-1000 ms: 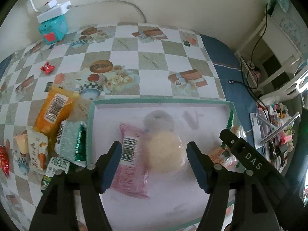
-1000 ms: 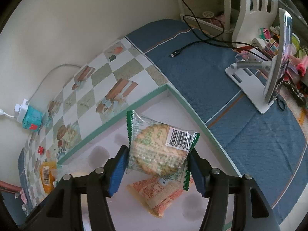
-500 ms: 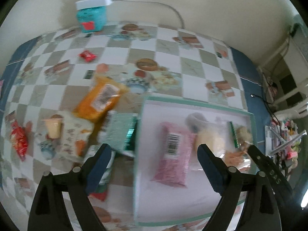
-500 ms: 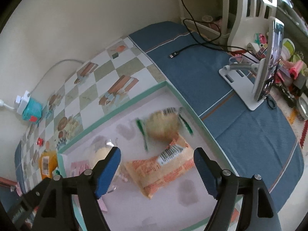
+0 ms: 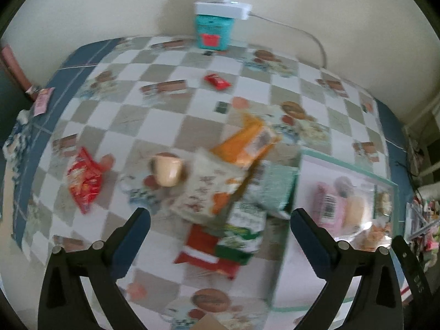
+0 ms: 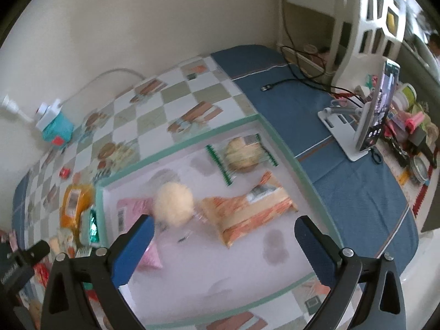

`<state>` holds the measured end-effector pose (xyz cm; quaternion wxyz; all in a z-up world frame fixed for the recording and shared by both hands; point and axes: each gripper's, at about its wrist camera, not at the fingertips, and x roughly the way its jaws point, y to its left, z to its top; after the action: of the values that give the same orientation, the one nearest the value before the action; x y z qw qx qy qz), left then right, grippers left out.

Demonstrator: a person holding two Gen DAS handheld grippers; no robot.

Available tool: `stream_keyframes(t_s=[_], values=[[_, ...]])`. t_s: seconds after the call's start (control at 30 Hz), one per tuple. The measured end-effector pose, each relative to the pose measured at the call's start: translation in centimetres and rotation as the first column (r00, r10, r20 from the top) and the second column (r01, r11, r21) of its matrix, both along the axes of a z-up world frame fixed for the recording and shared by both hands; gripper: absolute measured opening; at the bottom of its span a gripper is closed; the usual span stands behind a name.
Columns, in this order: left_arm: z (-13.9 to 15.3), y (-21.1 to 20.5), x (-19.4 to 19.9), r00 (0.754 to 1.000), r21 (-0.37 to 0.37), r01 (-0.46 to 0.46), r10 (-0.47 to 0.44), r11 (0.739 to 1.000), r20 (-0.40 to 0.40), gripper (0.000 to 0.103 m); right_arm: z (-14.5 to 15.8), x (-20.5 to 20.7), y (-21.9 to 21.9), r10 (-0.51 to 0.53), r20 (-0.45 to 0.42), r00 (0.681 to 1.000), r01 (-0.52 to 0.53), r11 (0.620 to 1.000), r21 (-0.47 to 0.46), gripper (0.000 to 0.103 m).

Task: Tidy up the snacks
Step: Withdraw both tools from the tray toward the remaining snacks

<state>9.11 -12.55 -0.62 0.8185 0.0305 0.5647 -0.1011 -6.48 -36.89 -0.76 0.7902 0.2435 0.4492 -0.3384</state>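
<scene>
A white tray with a green rim (image 6: 277, 137) holds a cracker pack with green ends (image 6: 242, 152), an orange striped pack (image 6: 247, 211), a round pale bun (image 6: 173, 205) and a pink pack (image 6: 129, 211). My right gripper (image 6: 222, 233) is open and empty above the tray. My left gripper (image 5: 220, 233) is open and empty above a pile of loose snacks left of the tray (image 5: 346, 165): an orange pack (image 5: 247, 143), a white patterned pack (image 5: 209, 189), a green pack (image 5: 244, 231), a red pack (image 5: 85, 181) and a small cup (image 5: 167, 170).
A teal box (image 5: 213, 31) with a white power strip stands at the back wall. A small red candy (image 5: 217, 81) lies on the checkered cloth. A phone on a white stand (image 6: 376, 115) and clutter sit right of the tray on the blue cloth.
My right gripper let go of the cracker pack into the tray and pulled back. My left gripper swung left from over the tray to over the loose snack pile.
</scene>
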Motion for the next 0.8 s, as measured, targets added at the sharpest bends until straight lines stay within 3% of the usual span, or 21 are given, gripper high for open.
stream_keyframes(t_s=[0.37, 0.6, 0.8], values=[[0.6, 6.9, 1.0, 0.996, 0.095, -0.090, 0.088, 0.991, 0.033, 0.102, 1.3, 1.7, 6.9, 0.120, -0.014, 0.993, -0.120, 0.990, -0.071, 0.103], [1.5, 10.5, 1.7, 0.992, 0.117, -0.113, 0.106, 0.987, 0.069, 0.102, 1.3, 3.4, 10.8, 0.180, -0.002, 0.984, -0.180, 0.982, -0.054, 0.103], [1.2, 14.4, 3.1, 0.982, 0.125, -0.183, 0.176, 0.975, 0.064, 0.102, 0.7, 5.3, 13.6, 0.225, -0.003, 0.974, -0.225, 0.974, -0.027, 0.103]])
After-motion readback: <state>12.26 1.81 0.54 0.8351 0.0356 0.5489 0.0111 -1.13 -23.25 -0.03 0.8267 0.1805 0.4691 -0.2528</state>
